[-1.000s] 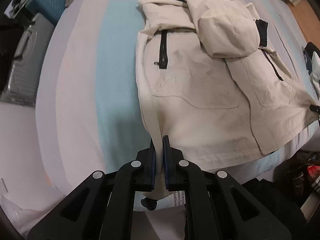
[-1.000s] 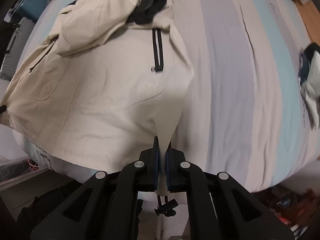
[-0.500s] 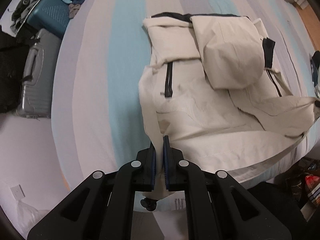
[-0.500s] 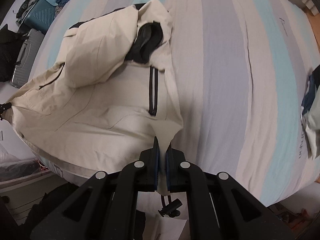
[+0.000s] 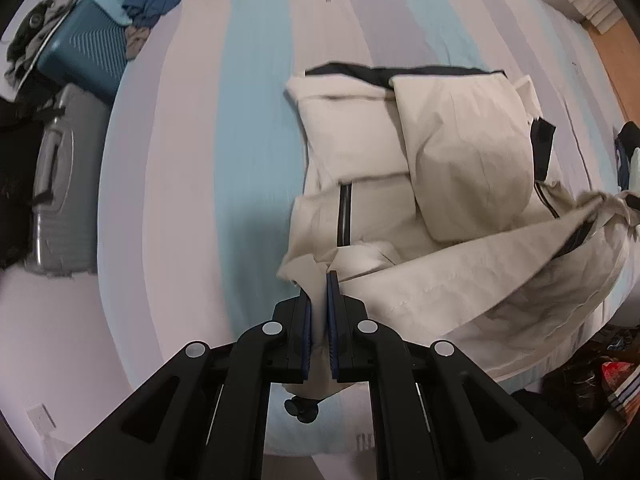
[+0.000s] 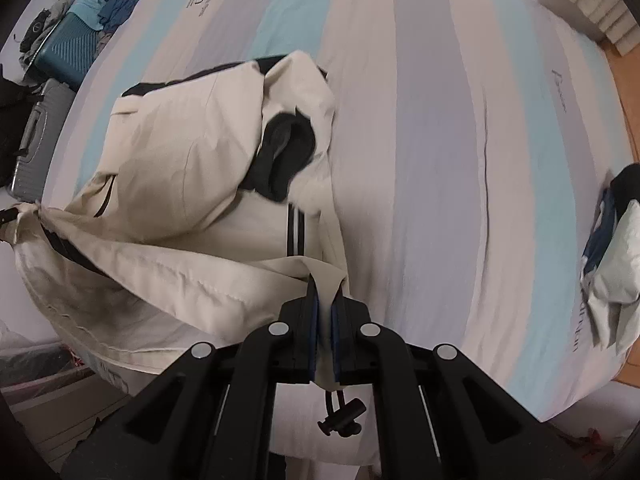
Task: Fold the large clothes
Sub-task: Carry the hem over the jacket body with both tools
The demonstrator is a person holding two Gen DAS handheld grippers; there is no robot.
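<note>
Jacket (image 5: pixel 452 184) lies on the striped bed (image 5: pixel 180 168) at twelve o'clock from both claws; left gripper (image 5: pixel 319 312) and right gripper (image 6: pixel 325 314) each clamp a hem corner, hem stretched crosswise between them.

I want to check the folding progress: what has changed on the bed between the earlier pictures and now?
Both grippers, left gripper and right gripper, carried the jacket hem up and toward its collar, so the bottom part now lifts off the bed and folds over. Both stayed shut on the hem corners; the hood and upper part lie as before.
</note>
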